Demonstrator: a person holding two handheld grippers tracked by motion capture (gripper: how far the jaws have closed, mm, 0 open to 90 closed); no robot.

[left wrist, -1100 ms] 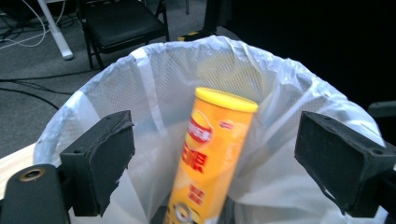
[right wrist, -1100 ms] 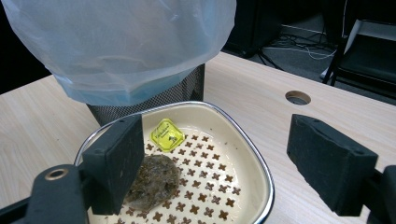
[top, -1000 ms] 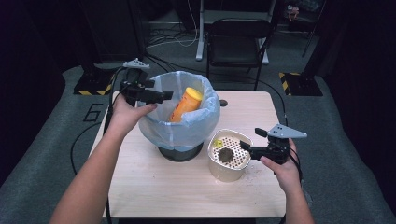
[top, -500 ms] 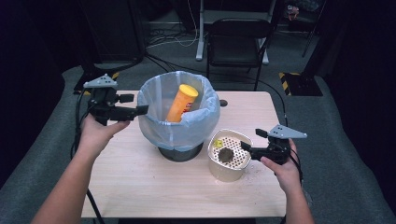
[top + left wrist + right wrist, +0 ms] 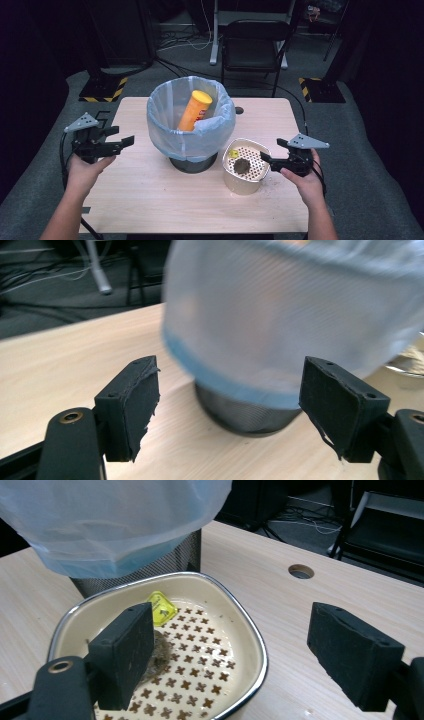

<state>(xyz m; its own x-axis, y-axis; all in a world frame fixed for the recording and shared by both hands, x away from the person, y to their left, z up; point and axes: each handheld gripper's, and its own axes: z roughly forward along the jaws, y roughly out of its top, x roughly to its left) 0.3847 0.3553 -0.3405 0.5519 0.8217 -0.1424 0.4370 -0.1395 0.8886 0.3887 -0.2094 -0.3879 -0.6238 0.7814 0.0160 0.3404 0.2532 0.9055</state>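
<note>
Your left gripper (image 5: 117, 142) hovers over the left part of the table (image 5: 150, 200), jaws spread wide and holding nothing. In the left gripper view its jaws frame the bin (image 5: 295, 325) with open wood between pads and bin wall; nothing touches.

The chip can (image 5: 195, 110) stands inside the bin (image 5: 190, 125), to the right of your left gripper and well apart from it, behind the blue liner (image 5: 200, 142). Its long axis is tilted: the yellow-lidded top leans up and toward the far right rim, the lower end sinks toward the near left inside the bag. The base is hidden by the liner.

Your right gripper (image 5: 267, 159) sits at the right rim of the cream strainer bowl (image 5: 242, 180), jaws wide apart, gripping nothing. In the right gripper view the one pad hangs over the bowl (image 5: 240, 625), the other over bare table outside it. The bowl holds a yellow tag (image 5: 161, 607) and a dark clump (image 5: 242, 166), partly hidden by the pad. The bowl stands just beside the bin's base, to its right.
</note>
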